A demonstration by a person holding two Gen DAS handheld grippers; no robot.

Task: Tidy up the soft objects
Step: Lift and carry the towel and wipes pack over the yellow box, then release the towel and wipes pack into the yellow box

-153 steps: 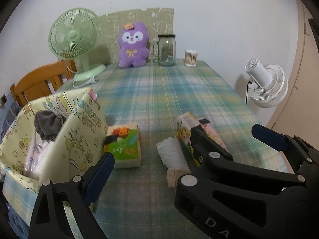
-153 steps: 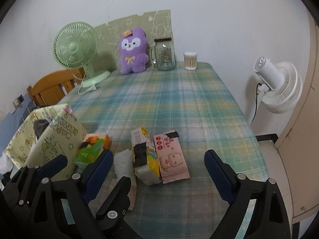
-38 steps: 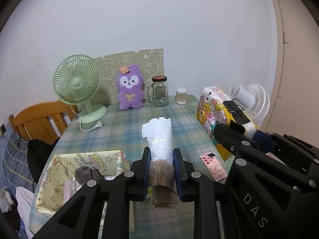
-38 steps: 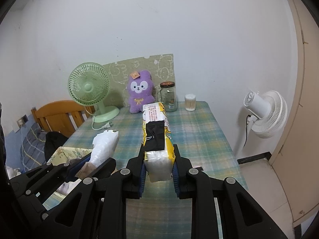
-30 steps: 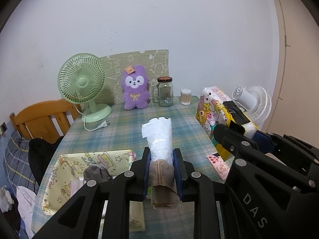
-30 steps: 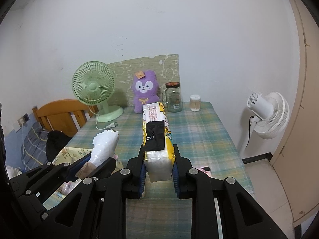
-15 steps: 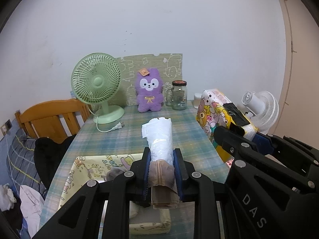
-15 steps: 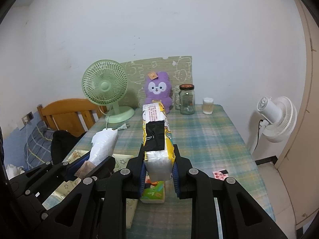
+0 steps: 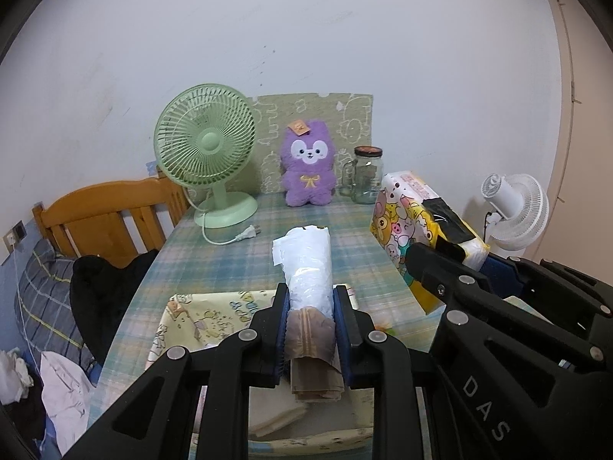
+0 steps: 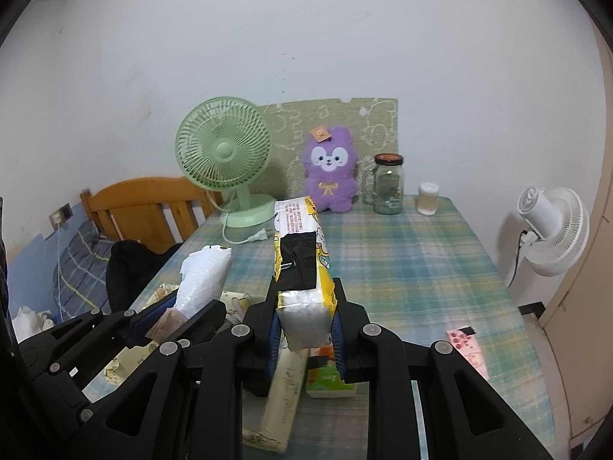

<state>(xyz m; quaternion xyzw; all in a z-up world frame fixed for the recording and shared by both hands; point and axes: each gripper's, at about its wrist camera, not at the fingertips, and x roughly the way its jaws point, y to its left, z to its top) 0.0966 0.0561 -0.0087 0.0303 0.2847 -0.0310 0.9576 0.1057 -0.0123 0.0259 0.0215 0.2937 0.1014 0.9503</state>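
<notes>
My left gripper [image 9: 309, 306] is shut on a white plastic-wrapped roll [image 9: 306, 264] with a brown end, held above the yellow patterned fabric box [image 9: 199, 320]. My right gripper [image 10: 304, 320] is shut on a yellow cartoon tissue pack [image 10: 299, 257] with black tape, held in the air to the right of the left gripper. That pack also shows in the left wrist view [image 9: 413, 222]. The roll shows in the right wrist view [image 10: 203, 280]. A green tissue box [image 10: 329, 379] and a pink wipes pack [image 10: 465, 345] lie on the plaid table [image 10: 402, 268].
At the table's back stand a green fan [image 9: 208, 157], a purple plush [image 9: 308, 168], a glass jar [image 9: 366, 174] and a cotton swab cup [image 10: 428, 198]. A wooden chair [image 9: 103, 211] with dark clothing is left. A white fan [image 10: 551, 226] hangs off the right edge.
Both grippers closed on their items, the roll and the yellow pack, and lifted them. They have since shifted left, over the fabric box. The pink pack stays on the table.
</notes>
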